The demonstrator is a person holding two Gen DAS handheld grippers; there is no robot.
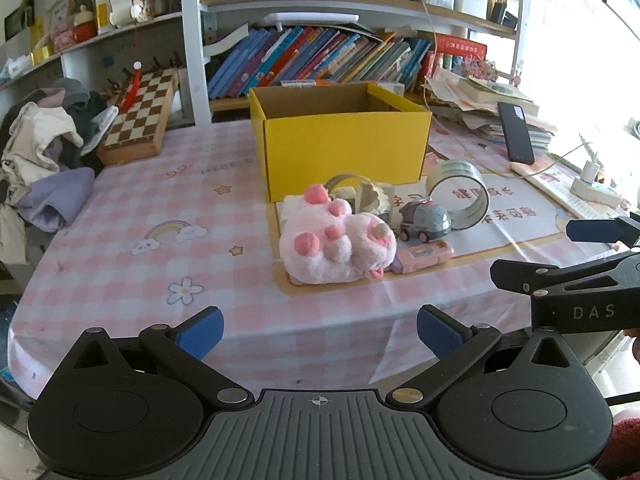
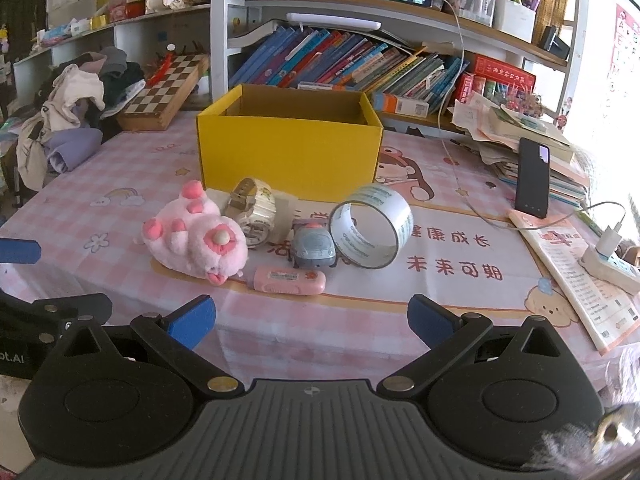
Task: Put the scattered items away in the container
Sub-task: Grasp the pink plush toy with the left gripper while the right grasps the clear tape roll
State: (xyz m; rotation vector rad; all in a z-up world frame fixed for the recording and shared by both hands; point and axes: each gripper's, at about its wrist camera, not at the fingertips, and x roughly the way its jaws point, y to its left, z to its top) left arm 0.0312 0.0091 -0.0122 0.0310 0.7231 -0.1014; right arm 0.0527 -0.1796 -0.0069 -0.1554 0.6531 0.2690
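Note:
An open yellow box (image 1: 340, 148) (image 2: 290, 154) stands on the pink checked tablecloth. In front of it lie a pink plush toy (image 1: 336, 248) (image 2: 196, 242), a cream watch (image 1: 366, 196) (image 2: 252, 210), a grey toy car (image 1: 426, 222) (image 2: 314, 248), a clear tape roll (image 1: 460, 192) (image 2: 374, 226) and a pink flat case (image 1: 424, 256) (image 2: 290, 280). My left gripper (image 1: 320, 334) is open near the table's front edge, short of the plush. My right gripper (image 2: 312, 324) is open too, just before the pink case; it also shows in the left wrist view (image 1: 560, 256).
A chessboard box (image 1: 140, 116) (image 2: 168, 92) and a pile of clothes (image 1: 44, 152) (image 2: 72, 112) sit at the back left. A black phone (image 1: 516, 132) (image 2: 532, 178), stacked books and papers (image 2: 532, 136), and a power strip (image 2: 608, 264) crowd the right. Bookshelves stand behind.

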